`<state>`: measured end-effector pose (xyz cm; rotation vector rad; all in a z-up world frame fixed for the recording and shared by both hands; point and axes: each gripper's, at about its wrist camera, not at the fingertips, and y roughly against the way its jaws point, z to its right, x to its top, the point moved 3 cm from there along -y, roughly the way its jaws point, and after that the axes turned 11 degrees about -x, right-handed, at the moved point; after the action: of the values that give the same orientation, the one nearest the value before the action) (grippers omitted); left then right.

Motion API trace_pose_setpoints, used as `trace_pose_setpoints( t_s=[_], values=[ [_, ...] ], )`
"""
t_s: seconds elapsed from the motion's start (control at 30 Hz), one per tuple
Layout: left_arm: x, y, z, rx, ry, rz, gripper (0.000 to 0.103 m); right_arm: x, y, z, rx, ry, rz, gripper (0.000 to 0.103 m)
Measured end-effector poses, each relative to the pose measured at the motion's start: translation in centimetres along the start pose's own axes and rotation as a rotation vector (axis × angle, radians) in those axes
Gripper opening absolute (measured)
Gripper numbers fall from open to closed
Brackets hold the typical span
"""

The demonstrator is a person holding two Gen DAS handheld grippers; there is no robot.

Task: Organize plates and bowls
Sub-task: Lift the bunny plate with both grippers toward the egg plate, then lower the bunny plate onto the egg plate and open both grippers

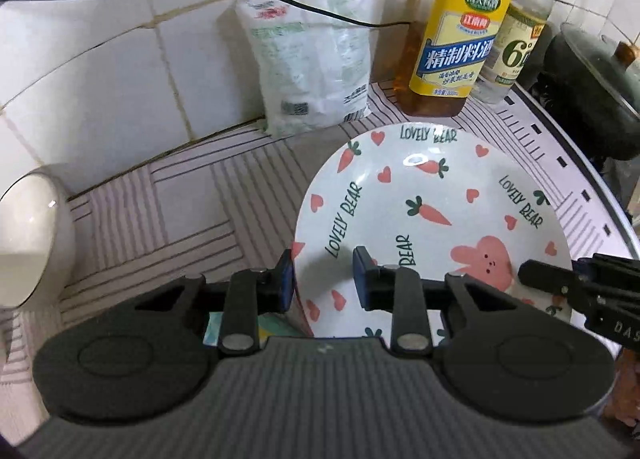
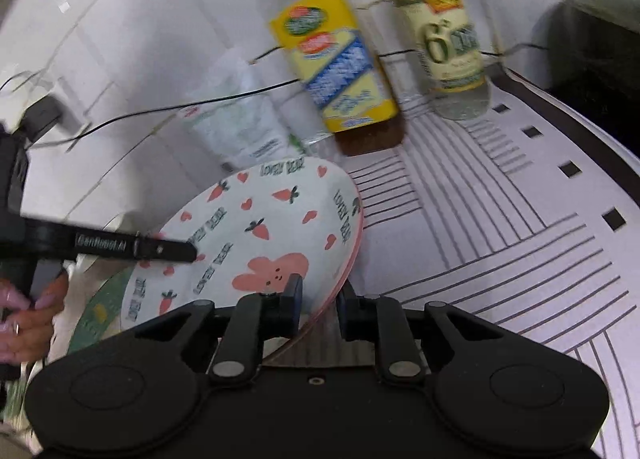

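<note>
The round white ceramic plate printed with pink bears, carrots and hearts [image 1: 420, 211] sits tilted above the striped counter mat [image 1: 160, 219], in front of the yellow-labelled cooking wine bottle [image 1: 452, 43]. The right gripper [image 2: 318, 309] is clamped on the plate's near rim, one finger above and one below. The left gripper [image 1: 324, 279] straddles the opposite rim, though I cannot tell whether its pads press. Glazed ceramic is stiff, slippery and breakable, so the rim looks the safest hold, gripped firmly from both sides.
</note>
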<state>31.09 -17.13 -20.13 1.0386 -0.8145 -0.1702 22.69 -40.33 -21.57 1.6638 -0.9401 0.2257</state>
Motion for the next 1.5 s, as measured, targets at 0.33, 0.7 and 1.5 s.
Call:
trace_pose_setpoints(
  t_s=[0.33,0.7,1.5],
  values=[
    [-2.4,7.7,-1.1,-0.007,0.102,0.032,0.029,0.5,5.3,-4.6,0.082,0.134,0.023,0.023],
    [-9.0,12.8,-5.0,0.050,0.311,0.062,0.029,0.1,6.4,-10.2,0.202,0.252,-0.047,0.023],
    [-14.7,10.5,-9.7,0.178,0.571,-0.044,0.032,-2.3,-0.6,-15.8,0.216,0.412,-0.164,0.023]
  ],
)
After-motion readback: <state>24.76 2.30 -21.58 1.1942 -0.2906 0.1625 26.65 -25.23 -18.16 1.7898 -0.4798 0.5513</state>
